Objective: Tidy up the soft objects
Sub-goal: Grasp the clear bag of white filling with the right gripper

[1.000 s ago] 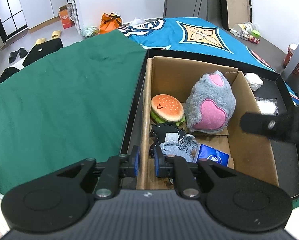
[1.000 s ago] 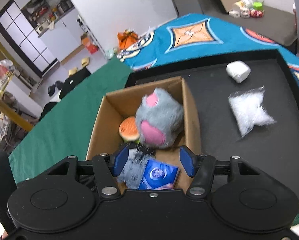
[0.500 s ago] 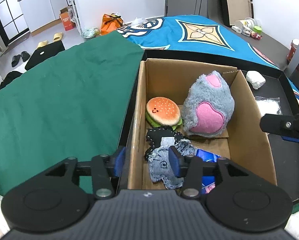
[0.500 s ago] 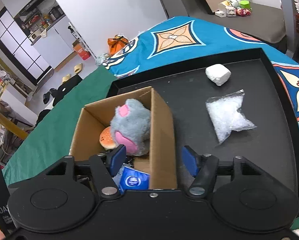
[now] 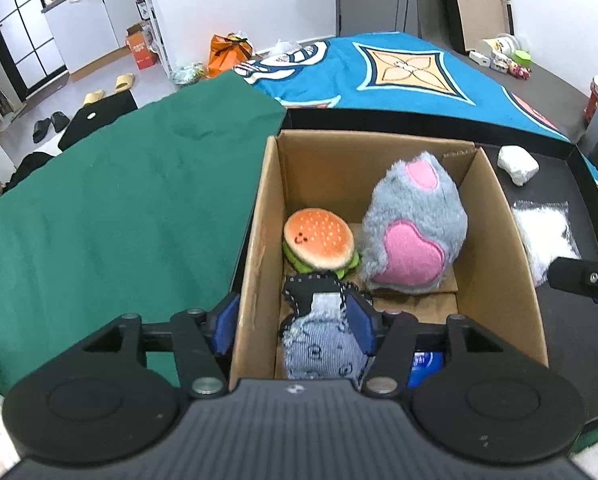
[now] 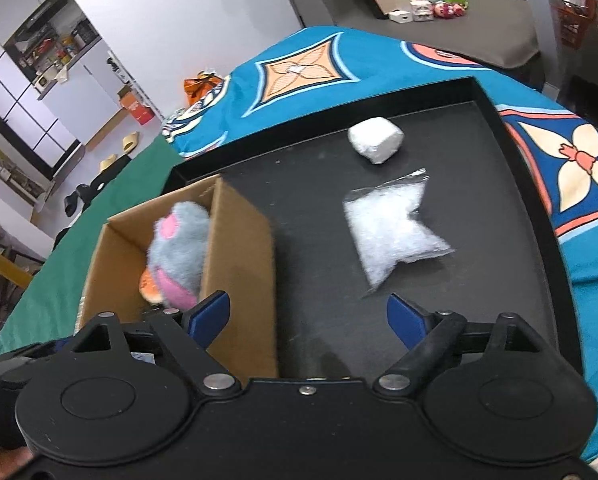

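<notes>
An open cardboard box [image 5: 495, 216] holds a burger plush [image 5: 319, 240], a grey and pink plush [image 5: 415, 228], a black and blue denim cloth piece [image 5: 319, 332] and a blue packet [image 5: 425, 364]. My left gripper [image 5: 293, 328] hangs over the box's near left corner. Its jaws are opening, with the box wall and the cloth piece between them, and the pads press on neither. My right gripper [image 6: 307, 318] is over the black tray [image 6: 499, 184] just right of the box [image 6: 239, 248], jaws opening wide with nothing between them. Beyond it lie a clear bag of white stuffing [image 6: 391, 232] and a white lump [image 6: 375, 140].
The box stands at the left end of the black tray [image 5: 559, 332], whose raised rim runs around it. Green cloth [image 5: 119, 200] covers the table to the left, a blue patterned cloth [image 6: 299, 68] lies behind. The right gripper's finger [image 5: 583, 276] shows at the left view's right edge.
The left gripper went from shut to open and let go of the denim cloth piece, which now lies in the box. The right gripper moved right, off the box and over the tray, opening wider.
</notes>
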Demonstrator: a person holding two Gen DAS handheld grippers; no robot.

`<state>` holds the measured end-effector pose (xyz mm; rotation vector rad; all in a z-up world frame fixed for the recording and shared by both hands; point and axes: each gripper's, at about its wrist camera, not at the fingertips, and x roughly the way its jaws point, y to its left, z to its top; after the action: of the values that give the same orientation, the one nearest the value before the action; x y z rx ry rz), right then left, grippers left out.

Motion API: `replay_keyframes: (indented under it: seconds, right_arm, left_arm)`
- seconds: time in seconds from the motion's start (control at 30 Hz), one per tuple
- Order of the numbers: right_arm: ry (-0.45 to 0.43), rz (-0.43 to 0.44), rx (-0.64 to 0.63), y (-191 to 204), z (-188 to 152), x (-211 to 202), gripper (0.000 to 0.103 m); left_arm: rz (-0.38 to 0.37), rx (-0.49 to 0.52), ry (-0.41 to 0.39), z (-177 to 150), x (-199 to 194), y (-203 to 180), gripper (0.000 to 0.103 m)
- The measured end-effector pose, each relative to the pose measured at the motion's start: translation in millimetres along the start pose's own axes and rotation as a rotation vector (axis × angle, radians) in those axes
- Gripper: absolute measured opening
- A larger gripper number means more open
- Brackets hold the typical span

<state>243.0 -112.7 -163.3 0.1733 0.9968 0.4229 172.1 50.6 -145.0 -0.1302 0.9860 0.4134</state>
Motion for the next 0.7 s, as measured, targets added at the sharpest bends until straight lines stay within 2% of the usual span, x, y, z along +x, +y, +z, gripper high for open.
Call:
replay_keyframes:
  seconds: [0.3,0.47,0.63,0.7]
  right_arm:
    - [-0.038,-0.054,-0.003,-24.8,11.8,11.8,0.086]
    - [-0.073,-0.071,0.010,-41.1,21.3,21.3,0.068]
    - [-0.070,-0.103,0.040,-56.9,31.3,38.9,0.047]
    - [-0.077,-0.115,0.052,-60.5,34.2,42.4,0.045]
  left_arm:
    - [0.028,0.006,0.014,3.8,9.7,-4.6,0.063]
    - [0.023,0.012,0.020,3.3,14.6,-5.7,0.063]
    - [0.026,0.022,0.021,4.7,16.4,-4.4,0.063]
    - [0.023,0.016,0.016,5.8,15.8,-3.0,0.063]
